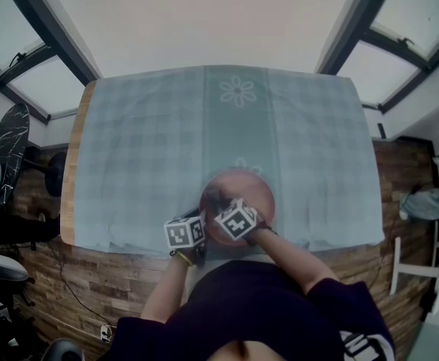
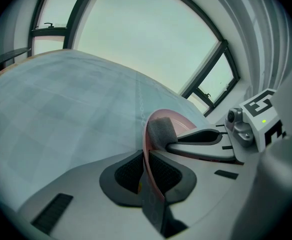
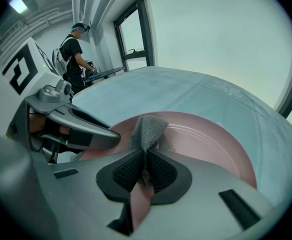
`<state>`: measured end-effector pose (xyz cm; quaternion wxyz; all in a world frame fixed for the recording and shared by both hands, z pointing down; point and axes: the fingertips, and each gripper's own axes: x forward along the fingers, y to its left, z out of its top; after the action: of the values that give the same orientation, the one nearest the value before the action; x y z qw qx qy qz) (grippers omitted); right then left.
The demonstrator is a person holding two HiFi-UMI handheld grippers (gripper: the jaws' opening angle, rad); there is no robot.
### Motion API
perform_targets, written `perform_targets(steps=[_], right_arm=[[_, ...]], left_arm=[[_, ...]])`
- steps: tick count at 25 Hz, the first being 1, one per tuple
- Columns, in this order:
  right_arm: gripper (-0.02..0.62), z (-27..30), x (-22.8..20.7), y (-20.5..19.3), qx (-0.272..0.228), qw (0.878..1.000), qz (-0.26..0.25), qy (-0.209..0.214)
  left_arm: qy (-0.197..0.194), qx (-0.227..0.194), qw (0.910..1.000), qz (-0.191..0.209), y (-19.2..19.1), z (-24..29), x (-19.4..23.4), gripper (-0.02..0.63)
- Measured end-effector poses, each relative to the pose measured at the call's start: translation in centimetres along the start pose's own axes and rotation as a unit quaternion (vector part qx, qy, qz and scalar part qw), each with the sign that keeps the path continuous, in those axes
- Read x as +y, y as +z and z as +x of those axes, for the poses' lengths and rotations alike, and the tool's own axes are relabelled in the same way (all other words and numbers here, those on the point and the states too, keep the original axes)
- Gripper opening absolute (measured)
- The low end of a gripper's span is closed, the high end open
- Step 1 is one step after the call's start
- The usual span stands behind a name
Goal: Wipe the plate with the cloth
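Note:
A pink plate [image 1: 251,189] lies on the checked tablecloth near the table's front edge. My left gripper [image 2: 147,171] is shut on the plate's near rim [image 2: 147,149], which stands edge-on between the pads. My right gripper [image 3: 145,171] is shut on a bunched grey cloth [image 3: 147,128], and the cloth rests on the plate's inner face [image 3: 211,144]. In the left gripper view the grey cloth [image 2: 162,130] lies against the plate beside the right gripper's finger [image 2: 201,136]. Both marker cubes [image 1: 184,234] sit close together over the plate's front side.
The pale blue tablecloth [image 1: 159,149] covers the table and a wooden edge [image 1: 71,179] shows at the left. A person [image 3: 75,54] stands at a far counter by the windows. Dark equipment [image 1: 9,156] stands on the floor at left, white furniture [image 1: 422,269] at right.

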<state>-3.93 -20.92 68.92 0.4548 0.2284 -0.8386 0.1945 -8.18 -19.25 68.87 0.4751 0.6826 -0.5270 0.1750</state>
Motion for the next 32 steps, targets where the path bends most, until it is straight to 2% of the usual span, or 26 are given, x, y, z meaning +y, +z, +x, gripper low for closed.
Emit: perform_targets(steps=[8,17,27,32], right_arm=[[0.034,-0.4,2.2,0.6,-0.007,0.999,-0.037,0.022],[0.034,-0.6,3.7,0.3,-0.002,0.998,-0.048,0.029],[0.034,-1.1,3.8,-0.4,0.000,0.999,-0.031,0.034],[0.034,-1.9,1.6,-0.7,-0.011,1.000,0.004,0.006]], left_arm=[[0.000,0.002,1.0000,0.001,-0.1,0.0,0.1,0.046],[0.003,0.003,1.0000,0.005,0.0,0.0,0.2,0.046],[0.003,0.000,1.0000,0.007,-0.1,0.1,0.1,0.046],[0.004,0.001,1.0000,0.007,-0.2,0.1,0.2,0.046]])
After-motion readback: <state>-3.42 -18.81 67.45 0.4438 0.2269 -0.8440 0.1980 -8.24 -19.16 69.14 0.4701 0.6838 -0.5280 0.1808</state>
